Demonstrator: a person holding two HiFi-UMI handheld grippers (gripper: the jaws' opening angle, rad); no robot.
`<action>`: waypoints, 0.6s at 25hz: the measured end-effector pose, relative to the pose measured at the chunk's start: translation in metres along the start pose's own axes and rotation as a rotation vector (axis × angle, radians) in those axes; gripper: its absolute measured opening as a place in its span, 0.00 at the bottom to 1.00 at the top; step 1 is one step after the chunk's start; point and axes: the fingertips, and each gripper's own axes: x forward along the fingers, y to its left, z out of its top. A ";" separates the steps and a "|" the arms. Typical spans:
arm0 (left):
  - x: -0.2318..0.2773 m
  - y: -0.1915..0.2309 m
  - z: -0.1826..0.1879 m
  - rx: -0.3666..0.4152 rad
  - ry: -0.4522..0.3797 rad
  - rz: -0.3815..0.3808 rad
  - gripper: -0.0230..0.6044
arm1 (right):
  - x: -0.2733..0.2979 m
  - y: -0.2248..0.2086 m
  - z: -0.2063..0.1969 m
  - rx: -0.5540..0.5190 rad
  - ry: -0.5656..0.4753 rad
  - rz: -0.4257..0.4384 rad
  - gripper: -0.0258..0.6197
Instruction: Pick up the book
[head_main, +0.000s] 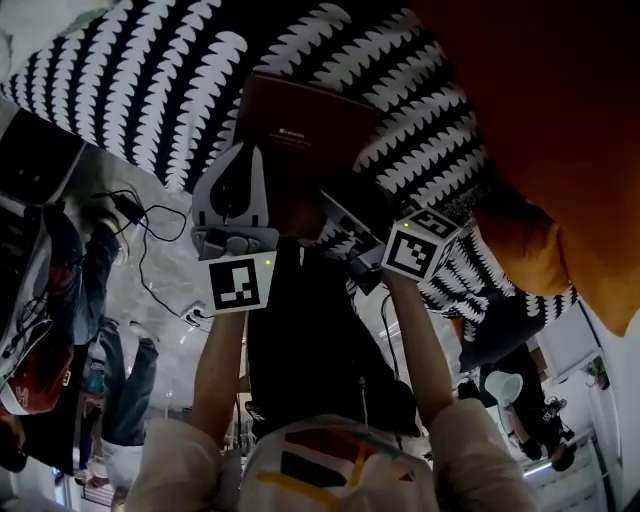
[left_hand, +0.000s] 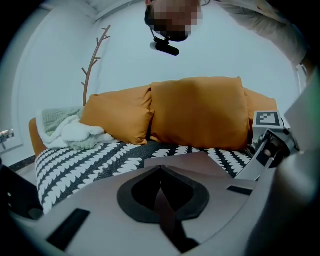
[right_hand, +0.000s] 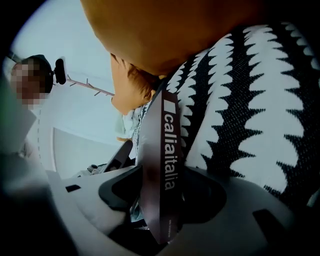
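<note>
book (head_main: 300, 125) pinched tight between fingers of left gripper (left_hand: 160, 175) and right gripper (right_hand: 162, 175).

Backed by a pale, bare wall (left_hand: 50, 75), lit softly and evenly. Against it, rising thin and leafless, a branch-shaped stand (left_hand: 90, 65). Furnished with a sofa: black-and-white patterned surface (left_hand: 85, 165), orange cushions (left_hand: 200, 112) propped upright along the back, side by side and touching. Heaped at the sofa end nearest the stand, a rumpled white and pale green blanket (left_hand: 70, 131). Floored in something pale and glossy (head_main: 165, 285), crossed by thin black cables (head_main: 140, 255).
</note>
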 end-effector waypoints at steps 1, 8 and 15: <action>0.001 0.001 -0.001 -0.003 0.008 -0.001 0.04 | 0.001 0.000 0.001 0.001 0.014 0.010 0.42; 0.002 0.014 -0.012 -0.018 0.030 0.014 0.04 | 0.011 0.010 0.004 -0.007 0.140 0.146 0.42; -0.002 0.021 -0.014 -0.014 0.027 -0.027 0.04 | 0.063 0.050 -0.006 -0.297 0.318 0.182 0.42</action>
